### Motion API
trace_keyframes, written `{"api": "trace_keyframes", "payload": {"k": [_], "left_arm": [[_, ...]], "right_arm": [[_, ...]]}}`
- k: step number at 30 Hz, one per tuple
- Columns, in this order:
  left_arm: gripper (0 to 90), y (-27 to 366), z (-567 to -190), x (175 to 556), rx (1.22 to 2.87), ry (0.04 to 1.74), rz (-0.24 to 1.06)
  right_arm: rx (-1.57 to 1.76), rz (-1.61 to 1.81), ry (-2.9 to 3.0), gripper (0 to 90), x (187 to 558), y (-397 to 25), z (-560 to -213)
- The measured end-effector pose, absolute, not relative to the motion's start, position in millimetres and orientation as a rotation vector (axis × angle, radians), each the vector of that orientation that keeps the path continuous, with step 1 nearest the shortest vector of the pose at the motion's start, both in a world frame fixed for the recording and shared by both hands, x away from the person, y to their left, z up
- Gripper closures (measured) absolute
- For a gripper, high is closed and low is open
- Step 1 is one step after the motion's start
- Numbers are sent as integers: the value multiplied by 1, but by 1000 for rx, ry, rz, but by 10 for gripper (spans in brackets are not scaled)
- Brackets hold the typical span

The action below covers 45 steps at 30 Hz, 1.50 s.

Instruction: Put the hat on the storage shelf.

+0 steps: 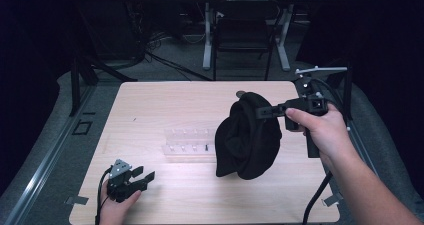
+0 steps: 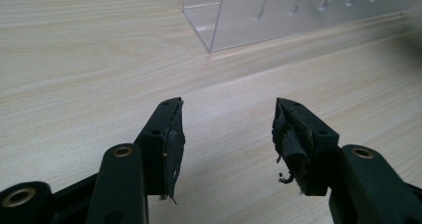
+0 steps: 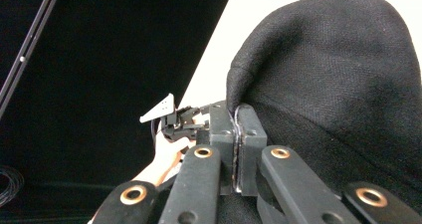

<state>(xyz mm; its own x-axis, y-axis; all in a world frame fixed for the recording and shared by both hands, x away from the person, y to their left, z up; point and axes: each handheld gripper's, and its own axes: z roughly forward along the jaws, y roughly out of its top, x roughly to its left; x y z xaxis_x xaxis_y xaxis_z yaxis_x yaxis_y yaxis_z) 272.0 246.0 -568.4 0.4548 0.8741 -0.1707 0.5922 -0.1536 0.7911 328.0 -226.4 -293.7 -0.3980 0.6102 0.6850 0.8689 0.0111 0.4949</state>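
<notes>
Black knit cap (image 1: 248,137) hangs from the right tongs (image 1: 264,110), pinched at its top edge; long axis near vertical, bulk drooping below the tongs toward the counter (image 1: 165,100), lower folds at or just above the surface, cannot tell which. In the right gripper view the right tongs (image 3: 238,134) are pressed together on a fold of the cap (image 3: 338,74), fabric bulging up and beyond the jaws.

Right hand (image 1: 322,130) raised above the counter, forearm coming in from the lower right, tongs pointing left across the counter, roughly level.

Left tongs (image 1: 142,177) sit low at the near left of the counter, held by the left hand (image 1: 117,205), jaws spread apart, nothing between them. In the left gripper view the left tongs (image 2: 229,134) point along bare wood, pads worn and frayed. Clear acrylic rack (image 2: 298,10) lies ahead of them and slightly right, well apart.

From above, the rack (image 1: 187,145) lies between the two tongs, just left of the hanging cap
</notes>
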Motion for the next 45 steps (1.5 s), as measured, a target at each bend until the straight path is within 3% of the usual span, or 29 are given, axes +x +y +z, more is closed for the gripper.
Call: {"api": "trace_keyframes", "payload": {"k": [45], "left_arm": [[466,236,-567,271,1880,1186,406]], "right_arm": [[-1590,-1364,-2019,886,380,-190,-292]]}}
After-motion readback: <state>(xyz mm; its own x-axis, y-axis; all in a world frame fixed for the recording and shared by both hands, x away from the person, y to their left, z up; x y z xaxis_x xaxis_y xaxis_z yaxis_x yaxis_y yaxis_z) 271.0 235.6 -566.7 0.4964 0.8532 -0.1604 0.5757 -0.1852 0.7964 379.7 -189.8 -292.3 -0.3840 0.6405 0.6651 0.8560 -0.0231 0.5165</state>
